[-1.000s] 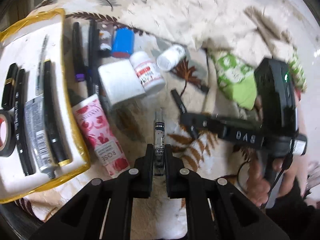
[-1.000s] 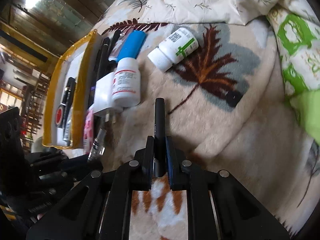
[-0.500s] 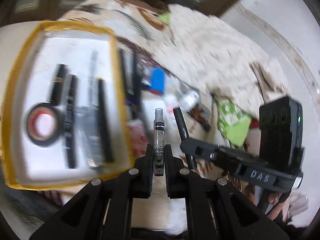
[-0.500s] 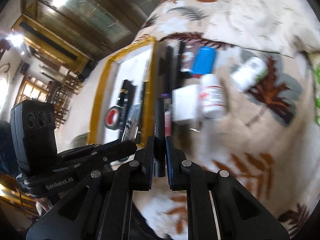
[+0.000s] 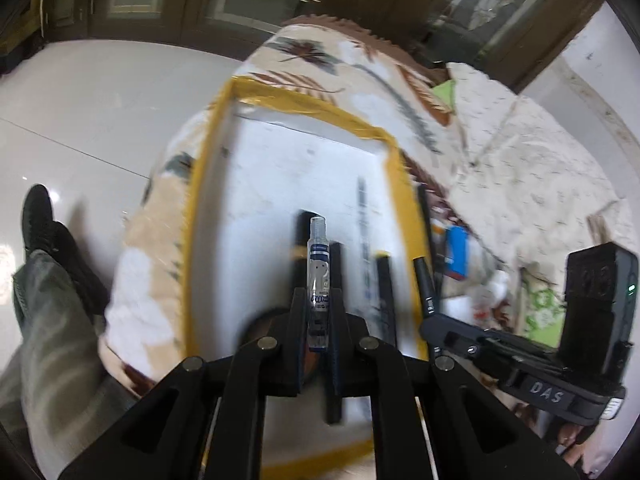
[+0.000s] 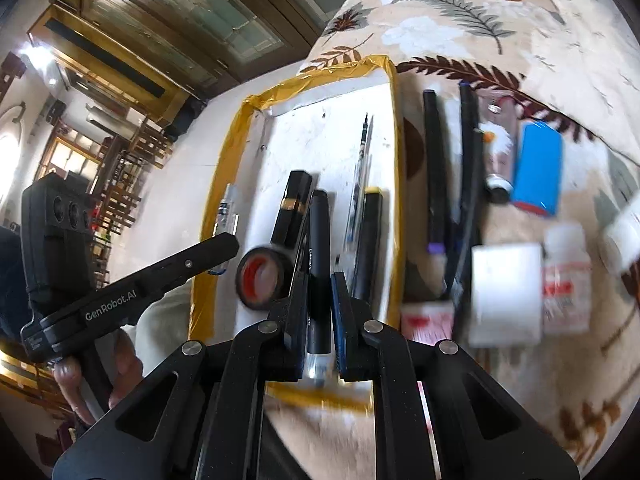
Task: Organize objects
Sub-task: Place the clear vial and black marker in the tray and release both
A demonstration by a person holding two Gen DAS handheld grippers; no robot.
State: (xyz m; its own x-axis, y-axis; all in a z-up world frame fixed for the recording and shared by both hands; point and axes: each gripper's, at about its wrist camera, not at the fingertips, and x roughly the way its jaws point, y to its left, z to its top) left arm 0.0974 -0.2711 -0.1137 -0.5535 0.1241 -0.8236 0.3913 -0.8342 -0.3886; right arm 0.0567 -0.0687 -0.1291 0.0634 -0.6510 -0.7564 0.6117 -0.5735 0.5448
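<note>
Left gripper [image 5: 319, 300] tilted down, jaws clamped on clear vial [image 5: 318, 264], mid-frame above yellow-edged tray [image 5: 208, 152]. Right gripper [image 6: 319, 280] tilted down, jaws clamped on black pen [image 6: 319, 248], over tray's centre.

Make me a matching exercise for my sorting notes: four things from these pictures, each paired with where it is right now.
Things:
1. clear small bottle
2. black marker
3. tape roll
4. blue case

Places:
A. on the blanket, outside the tray
B. lying in the yellow-rimmed tray
C. in the right gripper
D. in the left gripper

Pairs: 1-D, 2-C, 3-B, 4-A
</note>
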